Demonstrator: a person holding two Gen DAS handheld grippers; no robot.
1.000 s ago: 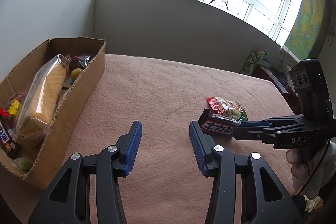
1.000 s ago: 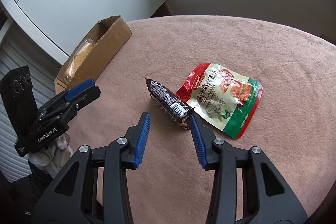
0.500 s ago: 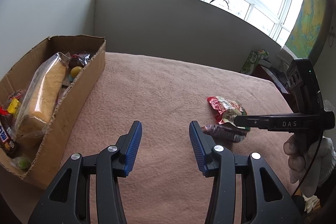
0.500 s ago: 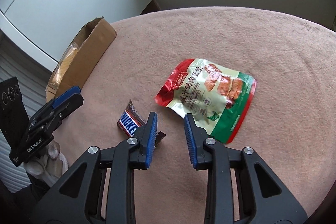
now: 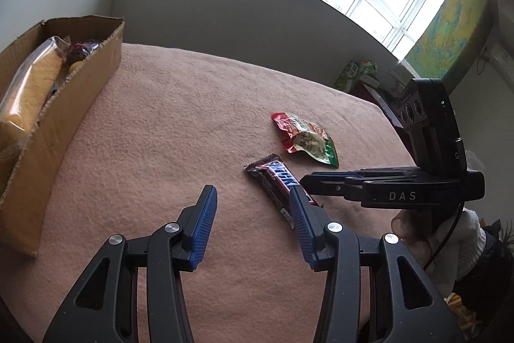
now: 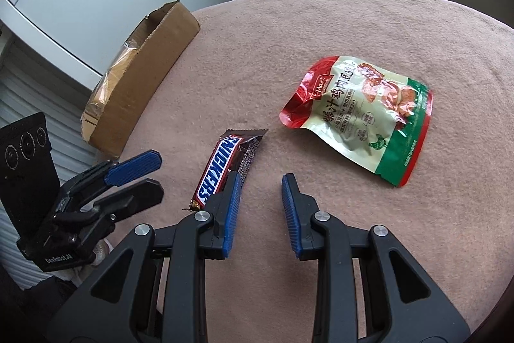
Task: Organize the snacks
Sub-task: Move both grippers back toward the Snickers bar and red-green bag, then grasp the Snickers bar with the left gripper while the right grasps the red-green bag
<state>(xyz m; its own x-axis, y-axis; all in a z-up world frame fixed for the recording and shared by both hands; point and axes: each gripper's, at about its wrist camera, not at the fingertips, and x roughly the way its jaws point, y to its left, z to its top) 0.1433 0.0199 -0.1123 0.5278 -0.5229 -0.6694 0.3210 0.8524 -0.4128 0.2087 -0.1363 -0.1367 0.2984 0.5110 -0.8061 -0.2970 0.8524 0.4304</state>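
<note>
Lying left of right gripper jaws: Snickers bar

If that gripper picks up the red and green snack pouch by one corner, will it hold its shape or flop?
The pouch is crinkled foil lying nearly flat on the blanket, so it would probably sag. Its glossy film may slip. It looks thin, so likely light.

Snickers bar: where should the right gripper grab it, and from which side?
Grip the Snickers bar across its narrow width near mid-length, coming from above. It lies flat on the pink blanket, long edges clear. It sits left of the open right gripper, so shift left to straddle it. The green-and-red pouch lies well apart.
</note>
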